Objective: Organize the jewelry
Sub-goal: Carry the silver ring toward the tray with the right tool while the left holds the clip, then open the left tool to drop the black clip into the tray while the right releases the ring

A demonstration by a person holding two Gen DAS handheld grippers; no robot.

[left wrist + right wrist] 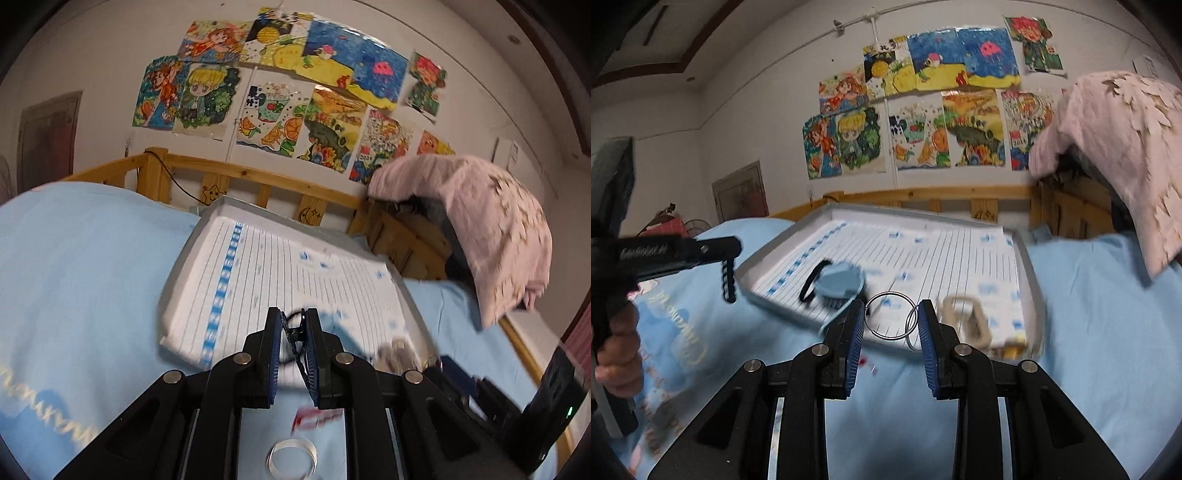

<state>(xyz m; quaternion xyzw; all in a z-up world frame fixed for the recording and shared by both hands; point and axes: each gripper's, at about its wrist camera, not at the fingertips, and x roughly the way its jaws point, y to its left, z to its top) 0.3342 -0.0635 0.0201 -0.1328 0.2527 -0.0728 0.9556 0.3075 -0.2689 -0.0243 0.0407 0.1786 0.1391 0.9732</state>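
Note:
My left gripper is shut on a black braided cord bracelet, held above the near edge of a shallow grey tray lined with ruled paper. A clear ring lies on the blue bedsheet below it. My right gripper is shut on two linked metal rings, held over the tray's near edge. In the tray lie a black hair tie with a blue piece and a beige oval link. The left gripper shows at left with the bracelet hanging from it.
The tray lies on a bed with a light blue sheet. A wooden bed rail runs behind it. A pink blanket is piled at the right. A black device stands at the right edge. Drawings cover the wall.

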